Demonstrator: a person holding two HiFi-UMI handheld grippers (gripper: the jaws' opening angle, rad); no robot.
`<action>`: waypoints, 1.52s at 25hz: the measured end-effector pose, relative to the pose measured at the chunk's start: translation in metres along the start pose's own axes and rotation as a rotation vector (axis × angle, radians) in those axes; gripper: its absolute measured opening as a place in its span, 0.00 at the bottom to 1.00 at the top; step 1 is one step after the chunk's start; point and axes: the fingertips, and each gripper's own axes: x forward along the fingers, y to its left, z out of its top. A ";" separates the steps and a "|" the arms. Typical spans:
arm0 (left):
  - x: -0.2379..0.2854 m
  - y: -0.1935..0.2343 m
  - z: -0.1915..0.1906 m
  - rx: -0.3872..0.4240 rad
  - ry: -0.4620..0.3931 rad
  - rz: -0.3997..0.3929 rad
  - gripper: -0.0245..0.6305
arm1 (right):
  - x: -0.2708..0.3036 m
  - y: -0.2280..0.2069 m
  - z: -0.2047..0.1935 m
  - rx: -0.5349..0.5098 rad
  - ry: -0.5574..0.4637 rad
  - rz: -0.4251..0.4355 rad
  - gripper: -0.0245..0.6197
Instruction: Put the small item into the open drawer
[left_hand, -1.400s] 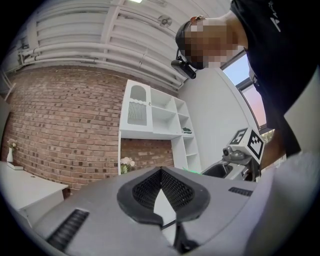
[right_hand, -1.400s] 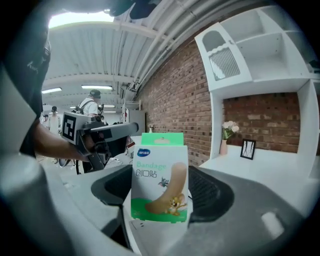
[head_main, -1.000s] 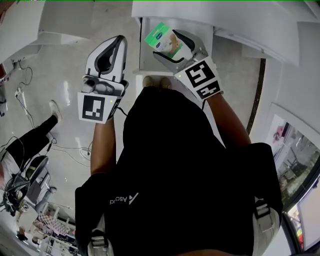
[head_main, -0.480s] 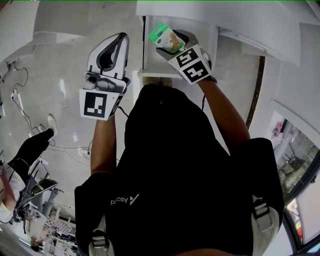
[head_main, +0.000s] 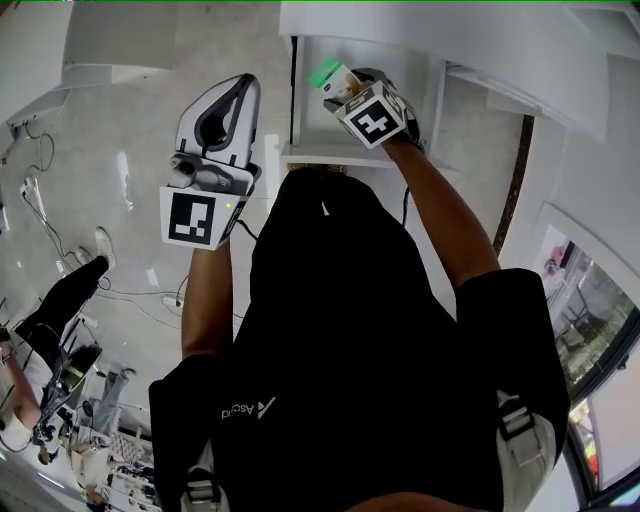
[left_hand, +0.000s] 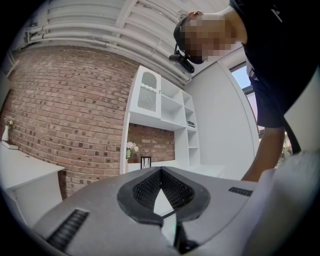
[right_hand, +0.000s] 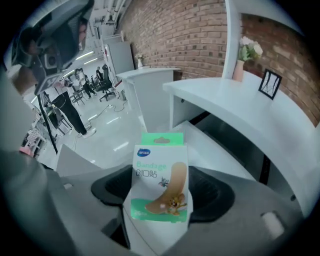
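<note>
A small green-and-white bandage box (right_hand: 160, 182) stands upright between the jaws of my right gripper (right_hand: 161, 200), which is shut on it. In the head view the bandage box (head_main: 331, 76) and right gripper (head_main: 345, 88) hang over the open white drawer (head_main: 297, 95), which sticks out from the white cabinet. My left gripper (head_main: 228, 100) is raised to the left of the drawer, over the floor. Its jaws are shut with nothing between them (left_hand: 161, 200).
A white counter (right_hand: 240, 107) with a vase and a picture frame runs above the drawer. Another white unit (head_main: 60, 50) stands at the far left. A person's leg (head_main: 70, 285) and cables lie on the glossy floor at left. The brick wall (left_hand: 65, 110) is behind.
My right gripper has carried the bandage box forward and a little right, further over the open drawer. The left gripper has barely moved.
</note>
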 end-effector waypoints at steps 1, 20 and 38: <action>0.000 0.001 -0.002 -0.003 0.006 0.005 0.04 | 0.006 -0.002 -0.004 0.000 0.017 0.004 0.57; -0.012 0.009 -0.022 -0.015 0.075 0.091 0.04 | 0.075 -0.023 -0.048 0.026 0.188 0.005 0.57; -0.017 0.014 -0.030 -0.012 0.097 0.079 0.04 | 0.078 -0.022 -0.040 0.058 0.114 0.024 0.59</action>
